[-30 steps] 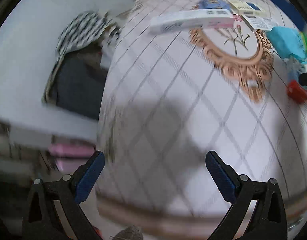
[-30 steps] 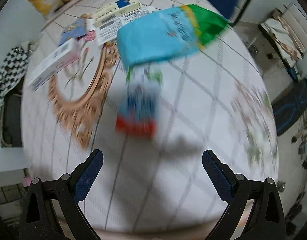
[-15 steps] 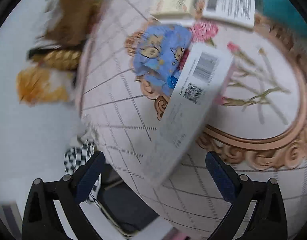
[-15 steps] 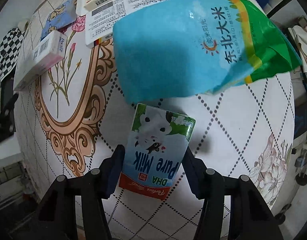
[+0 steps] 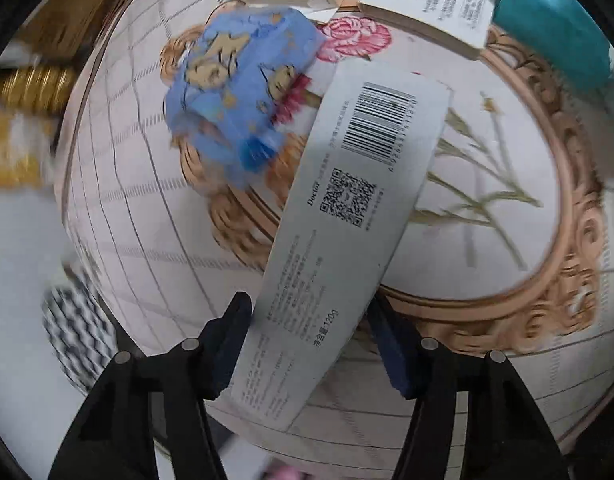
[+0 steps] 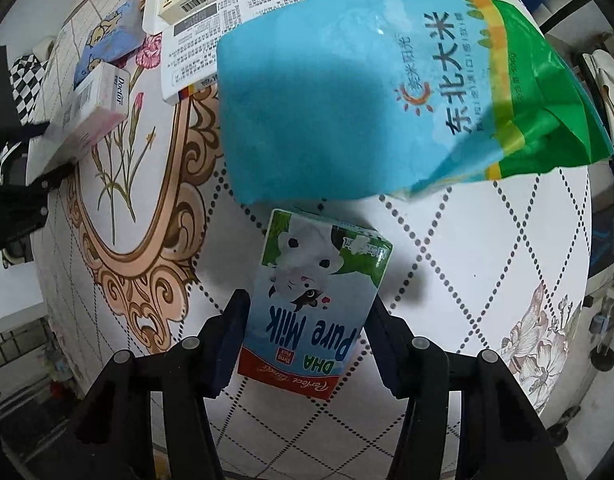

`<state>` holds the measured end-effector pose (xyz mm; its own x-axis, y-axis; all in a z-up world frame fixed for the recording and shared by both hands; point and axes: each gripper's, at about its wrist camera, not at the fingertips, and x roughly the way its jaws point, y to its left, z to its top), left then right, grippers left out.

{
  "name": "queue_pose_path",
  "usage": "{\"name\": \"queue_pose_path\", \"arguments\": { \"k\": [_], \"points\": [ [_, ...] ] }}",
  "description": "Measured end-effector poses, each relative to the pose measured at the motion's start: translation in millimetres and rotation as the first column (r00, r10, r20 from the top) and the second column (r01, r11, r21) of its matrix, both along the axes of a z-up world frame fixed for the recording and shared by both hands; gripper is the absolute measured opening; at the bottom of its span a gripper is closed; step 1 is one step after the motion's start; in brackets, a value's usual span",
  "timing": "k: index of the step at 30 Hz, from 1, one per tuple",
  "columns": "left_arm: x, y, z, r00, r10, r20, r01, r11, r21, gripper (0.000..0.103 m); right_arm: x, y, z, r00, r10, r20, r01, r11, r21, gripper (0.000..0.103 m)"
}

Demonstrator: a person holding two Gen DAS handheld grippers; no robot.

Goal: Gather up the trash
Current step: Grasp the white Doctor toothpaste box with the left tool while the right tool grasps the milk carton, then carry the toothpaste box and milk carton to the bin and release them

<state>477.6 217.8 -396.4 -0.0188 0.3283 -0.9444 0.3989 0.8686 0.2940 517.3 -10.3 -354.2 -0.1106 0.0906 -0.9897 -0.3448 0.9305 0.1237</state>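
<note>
In the left wrist view my left gripper [image 5: 311,344] is shut on a long white toothpaste box [image 5: 347,216] with a barcode and QR code, lying on the patterned table. The box also shows in the right wrist view [image 6: 83,120] with the left gripper at its near end. My right gripper [image 6: 307,336] is shut on a blue and white Pure Milk carton [image 6: 319,300] lying on the table. A blue and green rice bag [image 6: 387,92] lies just beyond the carton.
A blue cartoon-print packet [image 5: 243,92] lies beside the toothpaste box. Cream and white medicine boxes [image 5: 423,0] lie at the far side. The round table [image 6: 487,260] drops off near both grippers. A checkered cloth [image 5: 75,332] lies below the table's left edge.
My left gripper moved in along the toothpaste box and closed on its near end. My right gripper, closing around the milk carton half a second ago, now grips it.
</note>
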Motion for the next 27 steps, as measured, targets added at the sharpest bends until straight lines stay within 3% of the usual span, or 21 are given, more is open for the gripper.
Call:
{"name": "queue_pose_path", "arguments": {
  "k": [3, 5, 6, 7, 10, 11, 12, 14, 15, 17, 19, 23, 27],
  "points": [
    [-27.5, -4.6, 10.4, 0.982, 0.188, 0.007, -0.187, 0.978, -0.089, 0.057, -9.1, 0.1, 0.3, 0.999, 0.037, 0.011, -0.037, 0.999, -0.020, 0.059],
    [-50.3, -6.3, 14.3, 0.938, 0.346, -0.004, -0.343, 0.928, -0.146, 0.057, -15.7, -3.6, -0.1, 0.998, 0.058, 0.009, -0.058, 0.998, -0.027, 0.059],
    [-63.8, -5.1, 16.2, 0.899, 0.438, -0.019, -0.434, 0.883, -0.177, 0.057, -18.4, -5.1, -0.3, 0.998, 0.066, 0.009, -0.065, 0.997, -0.033, 0.059],
    [-78.6, -3.2, 17.5, 0.846, 0.532, -0.043, -0.528, 0.822, -0.211, 0.057, -22.6, -7.4, -0.4, 0.997, 0.077, 0.012, -0.077, 0.996, -0.036, 0.059],
    [-133.9, -0.3, 21.7, 0.603, 0.785, -0.140, -0.776, 0.537, -0.331, 0.057, -32.7, -13.6, -1.3, 0.995, 0.101, 0.010, -0.100, 0.994, -0.045, 0.058],
    [-147.2, -2.1, 22.7, 0.552, 0.818, -0.159, -0.804, 0.473, -0.360, 0.056, -36.3, -16.2, -1.8, 0.994, 0.106, 0.004, -0.105, 0.993, -0.046, 0.058],
    [-157.7, -5.8, 24.5, 0.518, 0.838, -0.170, -0.819, 0.430, -0.379, 0.056, -38.0, -17.9, -2.0, 0.994, 0.108, 0.001, -0.107, 0.993, -0.046, 0.058],
    [-171.7, -16.2, 32.6, 0.481, 0.864, -0.149, -0.829, 0.393, -0.398, 0.056, -41.0, -22.3, -3.0, 0.994, 0.105, -0.011, -0.106, 0.993, -0.045, 0.058],
    [-174.3, -21.0, 36.8, 0.484, 0.864, -0.142, -0.821, 0.392, -0.414, 0.056, -43.1, -25.0, -3.6, 0.995, 0.098, -0.019, -0.099, 0.994, -0.040, 0.059],
    [-174.9, -29.8, 46.7, 0.510, 0.855, -0.097, -0.800, 0.429, -0.420, 0.058, -43.6, -28.5, -2.9, 0.996, 0.091, -0.016, -0.091, 0.995, -0.039, 0.061],
    [-170.2, -38.2, 52.8, 0.545, 0.838, -0.040, -0.780, 0.489, -0.390, 0.058, -44.9, -31.6, -3.4, 0.996, 0.083, -0.014, -0.083, 0.996, -0.029, 0.067],
    [-126.6, -30.2, 46.7, 0.615, 0.788, 0.028, -0.745, 0.593, -0.305, 0.058, -49.0, -33.4, -4.8, 0.998, 0.055, -0.004, -0.055, 0.998, -0.028, 0.067],
    [-108.0, -33.5, 24.7, 0.656, 0.755, 0.007, -0.734, 0.639, -0.229, 0.058, -45.1, -29.2, -2.5, 0.999, 0.029, 0.036, -0.028, 0.999, -0.035, 0.067]
  ]
}}
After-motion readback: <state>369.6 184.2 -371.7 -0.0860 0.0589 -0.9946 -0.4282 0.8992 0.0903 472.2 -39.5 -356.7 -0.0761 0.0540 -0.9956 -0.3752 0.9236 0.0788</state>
